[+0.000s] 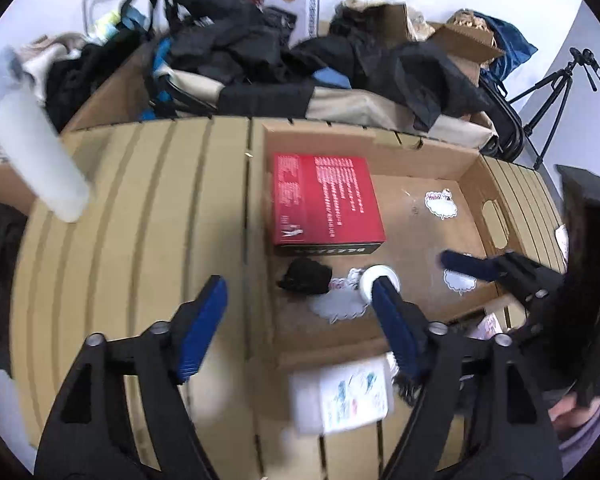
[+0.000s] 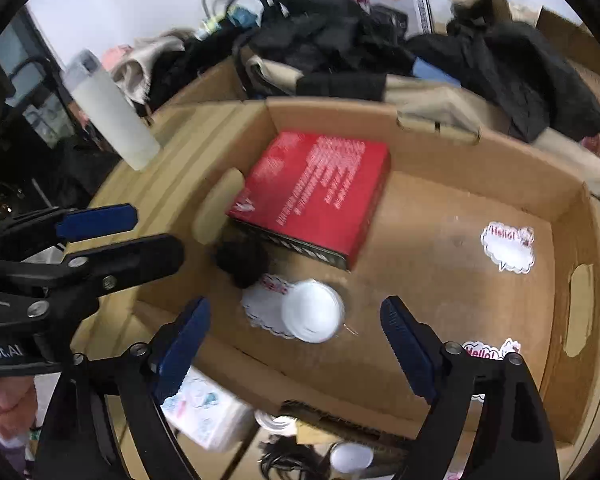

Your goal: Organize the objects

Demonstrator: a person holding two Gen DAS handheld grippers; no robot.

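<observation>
An open cardboard box (image 1: 380, 148) (image 2: 480, 160) holds a red carton (image 1: 324, 200) (image 2: 316, 192) lying flat at its back left. In front of the carton lie a small black bundle (image 1: 304, 276) (image 2: 240, 258) and a white round lid-like object (image 1: 370, 280) (image 2: 312, 312). My left gripper (image 1: 298, 286) (image 2: 156, 232) is open and empty, straddling the box's left wall. My right gripper (image 2: 296, 308) (image 1: 480, 264) is also open and hangs over the white round object, with nothing between its pads.
A translucent white bottle (image 1: 40, 148) (image 2: 112, 120) stands left of the box. A white printed packet (image 1: 340, 396) (image 2: 204, 412) lies by the near wall. Dark clothes and bags (image 1: 240, 40) (image 2: 340, 28) are piled behind. A tripod (image 1: 552, 96) stands at the far right.
</observation>
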